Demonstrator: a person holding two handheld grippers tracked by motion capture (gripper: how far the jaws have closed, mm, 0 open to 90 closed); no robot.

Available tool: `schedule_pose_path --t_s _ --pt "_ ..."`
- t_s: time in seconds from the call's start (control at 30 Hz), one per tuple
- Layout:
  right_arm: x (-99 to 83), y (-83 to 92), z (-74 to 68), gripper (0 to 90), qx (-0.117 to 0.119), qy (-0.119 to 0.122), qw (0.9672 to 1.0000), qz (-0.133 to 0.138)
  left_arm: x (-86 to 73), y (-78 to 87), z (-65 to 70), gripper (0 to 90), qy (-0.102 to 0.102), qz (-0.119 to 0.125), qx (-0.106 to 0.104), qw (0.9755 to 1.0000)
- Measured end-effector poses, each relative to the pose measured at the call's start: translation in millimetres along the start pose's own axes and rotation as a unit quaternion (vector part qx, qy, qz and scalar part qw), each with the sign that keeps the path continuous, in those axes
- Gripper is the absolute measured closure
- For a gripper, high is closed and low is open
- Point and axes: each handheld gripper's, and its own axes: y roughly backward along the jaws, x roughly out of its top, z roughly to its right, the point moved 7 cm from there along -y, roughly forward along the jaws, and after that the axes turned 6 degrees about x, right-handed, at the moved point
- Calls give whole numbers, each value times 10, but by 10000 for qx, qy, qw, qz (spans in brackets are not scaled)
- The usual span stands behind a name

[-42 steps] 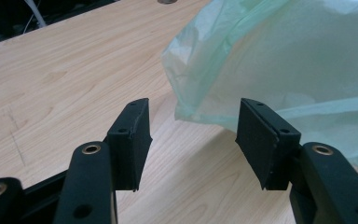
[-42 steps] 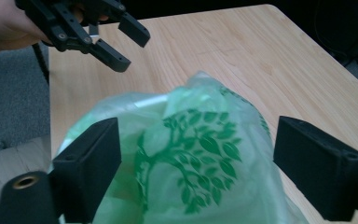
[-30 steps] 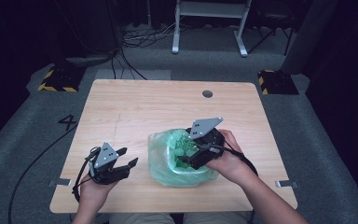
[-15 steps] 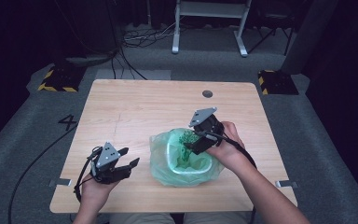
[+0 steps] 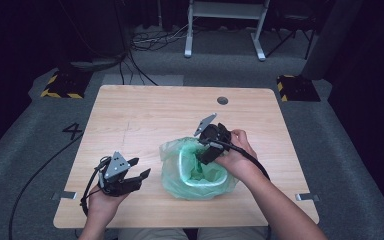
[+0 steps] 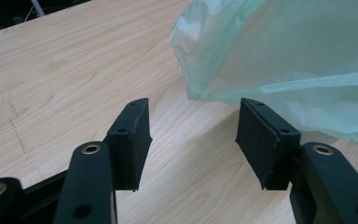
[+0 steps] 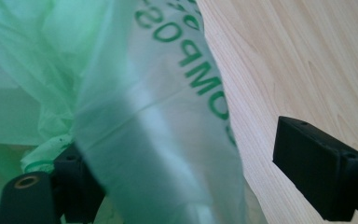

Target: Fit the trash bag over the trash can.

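A pale green see-through plastic bag (image 5: 195,175) lies on the wooden table (image 5: 155,115), its mouth open upward. My right gripper (image 5: 205,156) points down at the bag's far rim. In the right gripper view my right gripper (image 7: 179,140) straddles the bag's printed wall (image 7: 144,116), one jaw behind the film and the other outside over bare wood (image 7: 298,60). Its jaws have just been closing a little, but the pads stand off the film. My left gripper (image 5: 139,167) rests open beside the bag's left side. In the left gripper view my left gripper (image 6: 194,107) holds nothing, with the bag (image 6: 284,56) just beyond.
A round cable hole (image 5: 222,100) sits near the table's far edge. On the floor beyond are a white metal stand (image 5: 225,25), cables and two yellow-black striped blocks (image 5: 62,85). The table's left half (image 6: 74,60) is bare wood.
My right gripper has shifted a little left and away over the bag and tipped lower at its rim. The bag's mouth has spread wider. My left hand has kept still.
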Motion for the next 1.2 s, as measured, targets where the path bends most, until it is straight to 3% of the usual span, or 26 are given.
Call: schedule_pose_path --t_s 0.1,0.23,0.47,0.6,0.67,0.77,1.0,1.07,1.2 --pt "-22 -58 -1 155 104 -174 9997 -152 1 2 1 445 1 2 -15 10000" --pt "-55 -116 41 155 76 -391 9988 -292 3 -2 9 444 -7 3 -29 10000" --pt "-110 -208 32 156 68 -494 9971 -569 3 10 8 444 6 14 -20 10000" --pt "-82 -153 35 156 98 -480 9980 -399 11 7 26 444 -4 37 -65 10000" --pt "-36 -36 3 155 227 -439 9988 -41 42 14 68 443 -10 80 -172 9998" --pt "-6 58 -28 153 275 -393 9986 200 75 19 107 442 -17 133 -245 9996" --pt "80 334 -56 154 160 -279 9969 720 146 -4 296 438 -220 189 -513 9983" --pt "112 356 -37 155 77 -276 9965 784 161 -23 352 438 -302 181 -580 9977" --pt "133 289 27 156 -77 -301 9975 634 168 -46 385 438 -352 158 -624 9973"
